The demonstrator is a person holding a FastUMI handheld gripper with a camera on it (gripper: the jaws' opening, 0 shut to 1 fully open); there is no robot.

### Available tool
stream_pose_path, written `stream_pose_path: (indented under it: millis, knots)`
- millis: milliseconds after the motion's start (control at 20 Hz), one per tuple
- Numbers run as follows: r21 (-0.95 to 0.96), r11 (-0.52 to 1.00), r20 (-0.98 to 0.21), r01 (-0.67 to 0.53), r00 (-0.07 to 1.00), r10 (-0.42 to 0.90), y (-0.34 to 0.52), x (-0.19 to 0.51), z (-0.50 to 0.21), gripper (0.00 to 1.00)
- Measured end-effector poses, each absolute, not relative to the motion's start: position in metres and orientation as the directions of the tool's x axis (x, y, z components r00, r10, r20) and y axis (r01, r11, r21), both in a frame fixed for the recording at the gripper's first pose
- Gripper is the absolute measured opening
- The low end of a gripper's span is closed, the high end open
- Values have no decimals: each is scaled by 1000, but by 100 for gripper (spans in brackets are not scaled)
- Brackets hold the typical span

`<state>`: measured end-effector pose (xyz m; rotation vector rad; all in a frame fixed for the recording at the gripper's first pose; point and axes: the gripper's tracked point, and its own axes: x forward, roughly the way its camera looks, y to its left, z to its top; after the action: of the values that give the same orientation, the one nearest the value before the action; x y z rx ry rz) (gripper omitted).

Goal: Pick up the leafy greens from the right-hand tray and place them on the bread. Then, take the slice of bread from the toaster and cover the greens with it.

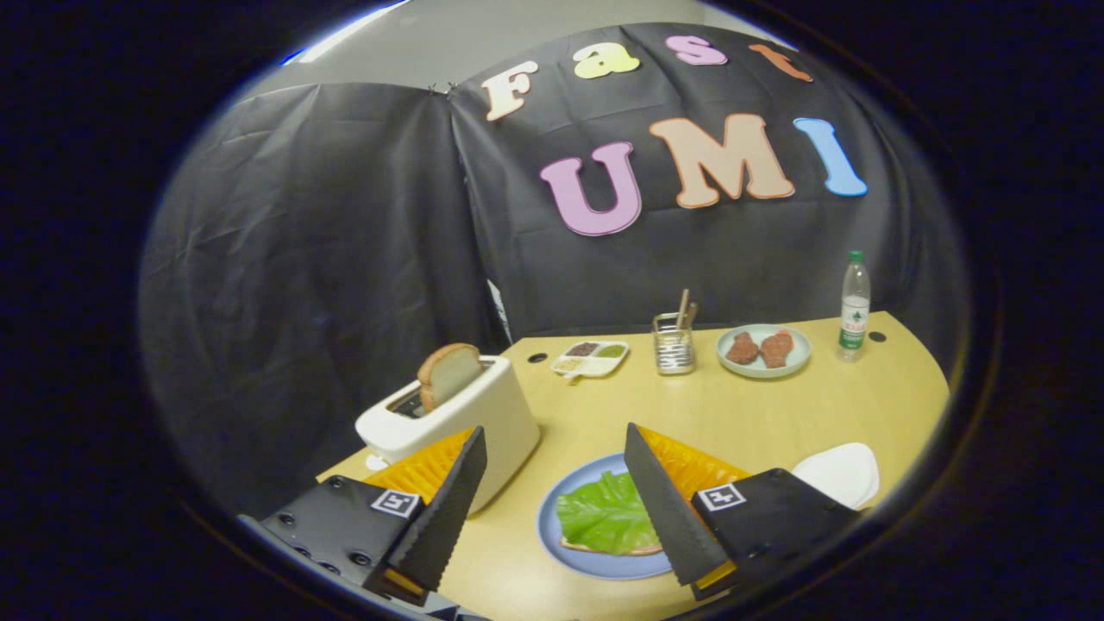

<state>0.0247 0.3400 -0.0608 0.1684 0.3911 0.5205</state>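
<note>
A green leaf point(604, 514) lies on a slice of bread point(595, 547) on a blue plate point(552, 526), just inside my right finger point(668, 509). My gripper point(556, 444) hangs open above the table with nothing between its fingers. A second slice of bread point(448, 374) stands upright in a slot of the white toaster point(457, 418), just beyond my left finger point(448, 509). A white tray point(838, 473) sits to the right, partly hidden by my right finger's mount.
Farther back on the yellow table point(759, 414) stand a small divided dish of condiments point(591, 357), a wire holder with sticks point(674, 343), a plate with two brown patties point(763, 349) and a water bottle point(854, 304). The table's left edge runs past the toaster.
</note>
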Motion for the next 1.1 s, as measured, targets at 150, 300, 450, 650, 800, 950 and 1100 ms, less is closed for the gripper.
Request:
stream_pose_path:
  millis: [150, 300, 450, 650, 800, 950, 1100]
  knots:
    - [283, 839, -286, -465, 794, 536, 366, 33, -32, 100]
    - [322, 813, -262, -485, 780, 569, 399, 39, -18, 100]
    - [364, 794, -266, -487, 763, 589, 427, 49, -14, 100]
    - [407, 768, -314, -495, 714, 626, 473, 57, -36, 100]
    - [463, 746, -342, -479, 680, 649, 503, 61, -47, 99]
    - [430, 778, -373, -459, 694, 616, 514, 76, -60, 99]
    - [438, 787, -388, -435, 698, 602, 517, 82, -66, 98]
